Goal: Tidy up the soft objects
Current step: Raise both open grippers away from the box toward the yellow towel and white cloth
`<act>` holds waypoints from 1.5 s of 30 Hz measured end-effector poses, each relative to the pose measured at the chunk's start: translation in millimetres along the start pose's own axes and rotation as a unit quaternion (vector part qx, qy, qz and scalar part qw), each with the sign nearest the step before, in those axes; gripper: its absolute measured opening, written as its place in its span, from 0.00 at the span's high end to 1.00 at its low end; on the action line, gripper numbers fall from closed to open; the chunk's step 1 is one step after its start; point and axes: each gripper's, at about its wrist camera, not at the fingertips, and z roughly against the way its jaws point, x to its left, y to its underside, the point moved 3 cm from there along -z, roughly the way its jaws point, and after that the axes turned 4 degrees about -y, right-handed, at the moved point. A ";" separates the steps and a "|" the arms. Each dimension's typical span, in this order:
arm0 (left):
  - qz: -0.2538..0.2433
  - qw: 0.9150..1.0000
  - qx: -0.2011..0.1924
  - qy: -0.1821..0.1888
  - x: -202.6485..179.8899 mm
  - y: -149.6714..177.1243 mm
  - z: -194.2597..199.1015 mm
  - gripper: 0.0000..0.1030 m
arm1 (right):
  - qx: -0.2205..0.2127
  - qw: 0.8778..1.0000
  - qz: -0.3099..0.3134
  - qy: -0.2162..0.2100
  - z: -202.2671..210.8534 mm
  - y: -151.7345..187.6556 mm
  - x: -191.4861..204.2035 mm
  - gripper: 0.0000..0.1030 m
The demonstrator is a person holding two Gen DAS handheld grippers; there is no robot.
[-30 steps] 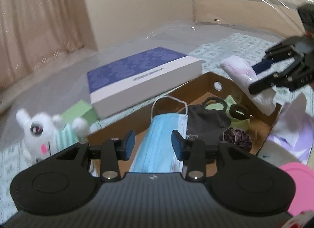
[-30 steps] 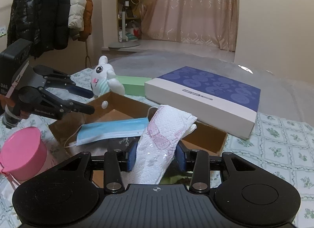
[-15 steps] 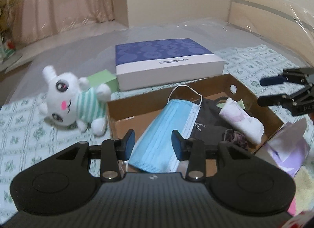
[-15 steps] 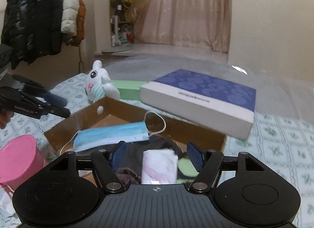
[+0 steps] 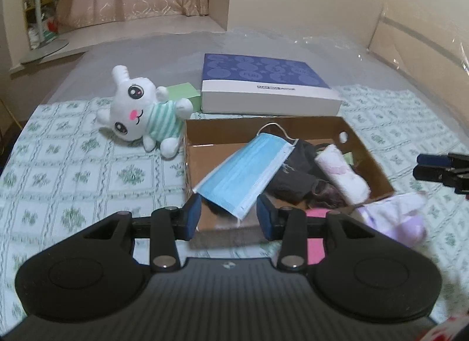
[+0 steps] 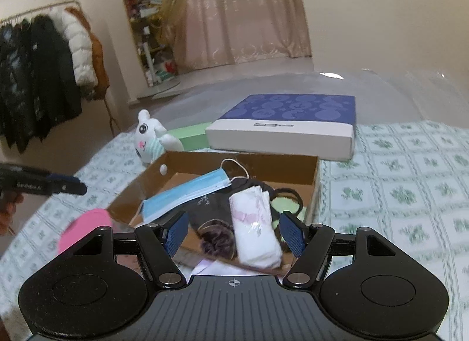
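Observation:
An open cardboard box on the patterned bedspread holds a blue face mask, a black cloth, a purple scrunchie and a white pink-printed packet. A white plush rabbit lies outside, by the box's far left corner. My left gripper hovers open before the box's near edge, holding nothing. My right gripper is open above the packet, clear of it. Each wrist view catches the other gripper's tips at its edge.
A blue-and-white flat box and a green box lie behind the cardboard box. A pink round thing and a lilac cloth sit at its near side. Coats hang on a rack by the wall.
My right gripper opened, and the white packet it held now lies in the box. Both grippers drew back from the box, and the left one rose and rolled level.

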 end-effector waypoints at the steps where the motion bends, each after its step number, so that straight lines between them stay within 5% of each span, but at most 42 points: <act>1: 0.003 1.000 -0.001 -0.002 -0.7 3.5 7.7 0.62 | -0.002 1.000 -0.006 0.001 6.9 1.7 1.9 0.33; 21: 0.037 0.998 -0.020 -0.035 -14.8 84.0 138.3 0.60 | -0.033 0.997 -0.077 0.005 112.6 48.6 65.2 0.33; 45: 0.067 0.997 0.019 -0.037 -51.9 176.2 182.6 0.48 | 0.029 0.992 -0.118 -0.021 136.2 132.4 133.9 0.33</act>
